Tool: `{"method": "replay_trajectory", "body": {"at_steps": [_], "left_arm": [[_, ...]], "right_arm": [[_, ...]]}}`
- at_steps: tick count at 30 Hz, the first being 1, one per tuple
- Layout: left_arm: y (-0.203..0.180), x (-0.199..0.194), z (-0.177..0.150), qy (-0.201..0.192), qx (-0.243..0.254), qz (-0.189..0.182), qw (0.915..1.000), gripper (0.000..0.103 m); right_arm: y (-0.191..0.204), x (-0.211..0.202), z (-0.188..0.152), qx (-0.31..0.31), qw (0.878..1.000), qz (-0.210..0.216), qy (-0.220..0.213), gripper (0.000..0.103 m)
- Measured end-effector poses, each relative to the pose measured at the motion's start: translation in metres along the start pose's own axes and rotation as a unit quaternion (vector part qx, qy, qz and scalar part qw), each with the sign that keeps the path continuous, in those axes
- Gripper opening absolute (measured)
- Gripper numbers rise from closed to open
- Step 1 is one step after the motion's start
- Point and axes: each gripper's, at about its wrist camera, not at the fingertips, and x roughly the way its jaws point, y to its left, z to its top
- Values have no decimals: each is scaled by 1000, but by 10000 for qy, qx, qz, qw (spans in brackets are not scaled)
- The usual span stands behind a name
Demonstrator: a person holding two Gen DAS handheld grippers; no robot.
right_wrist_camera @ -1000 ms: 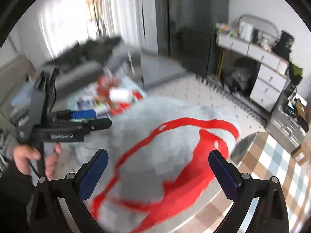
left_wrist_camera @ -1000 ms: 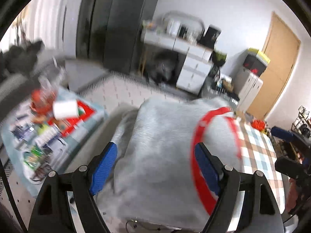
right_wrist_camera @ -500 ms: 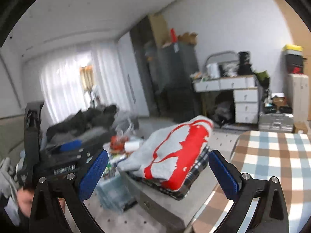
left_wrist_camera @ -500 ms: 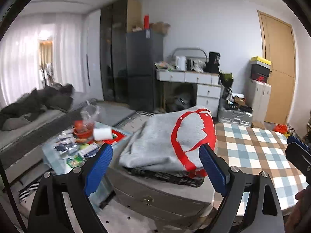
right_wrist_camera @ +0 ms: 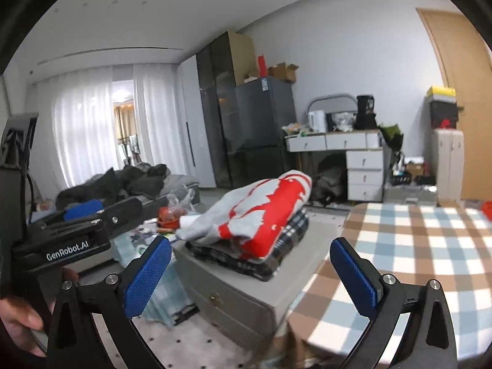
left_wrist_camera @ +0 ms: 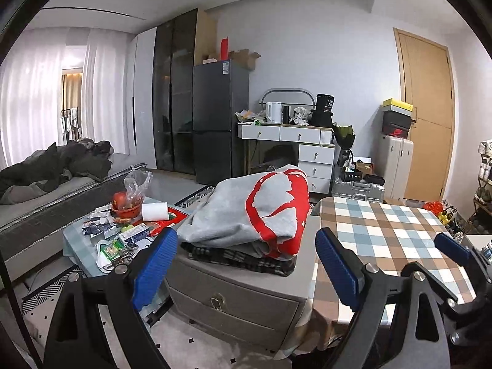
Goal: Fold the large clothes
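A folded grey sweatshirt with a red print (left_wrist_camera: 249, 212) (right_wrist_camera: 261, 212) lies on top of a folded dark plaid garment (left_wrist_camera: 240, 259) (right_wrist_camera: 276, 246), both on a grey drawer cabinet (left_wrist_camera: 233, 295) (right_wrist_camera: 246, 292). My left gripper (left_wrist_camera: 246, 264) stands open, well back from the pile, with nothing between its blue pads. My right gripper (right_wrist_camera: 250, 273) is open and empty too, also short of the pile. The right wrist view shows the left gripper's body (right_wrist_camera: 70, 233) at the left, held by a hand (right_wrist_camera: 18, 316).
A table with a checked cloth (left_wrist_camera: 384, 233) (right_wrist_camera: 415, 246) stands right of the cabinet. A low table (left_wrist_camera: 80, 246) crowded with small items, a red bowl (left_wrist_camera: 126, 210) and a paper roll (left_wrist_camera: 154, 211) is at the left. Behind are a sofa with dark clothes (left_wrist_camera: 55, 166), a fridge (left_wrist_camera: 220, 123) and a white desk (left_wrist_camera: 289, 135).
Both grippers have pulled back from the sweatshirt, which filled both views a second ago and now lies folded on the pile farther off. Both views have levelled to show the room.
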Motion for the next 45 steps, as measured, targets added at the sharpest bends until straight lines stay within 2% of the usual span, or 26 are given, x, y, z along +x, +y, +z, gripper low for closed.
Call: {"method": "replay_trajectory", "body": {"at_steps": [5,10,16,24,27,34,45], "left_arm": [[-2,-1,-5,29,-147,-70,9999,88],[-11,-13,-13,-227,-75,63,9997,88],[-12,-19,-16,-239,-77,23,9997,88],[-13,-23,-14,-309,-65,-12,9995,88],[-14,-20,-11,-202,17,-76,9998,88],[-10,-26,-7,-299,-67,32,9995,88],[-12,-26,-8,-262,-51,-37,9996,88]], "right_arm": [[5,-12,-3,-173,9997,-68,-166,103],[10,-18,-4,-427,9985,-179,-305,103],[4,-19,-6,-190,9994,-96,-268,103],[2,-25,-7,-175,9993,-47,-341,103],[4,-28,-7,-192,9991,14,-375,103],[5,-40,-2,-340,9981,-36,-514,103],[8,-39,-1,-390,9980,-33,-505,103]]}}
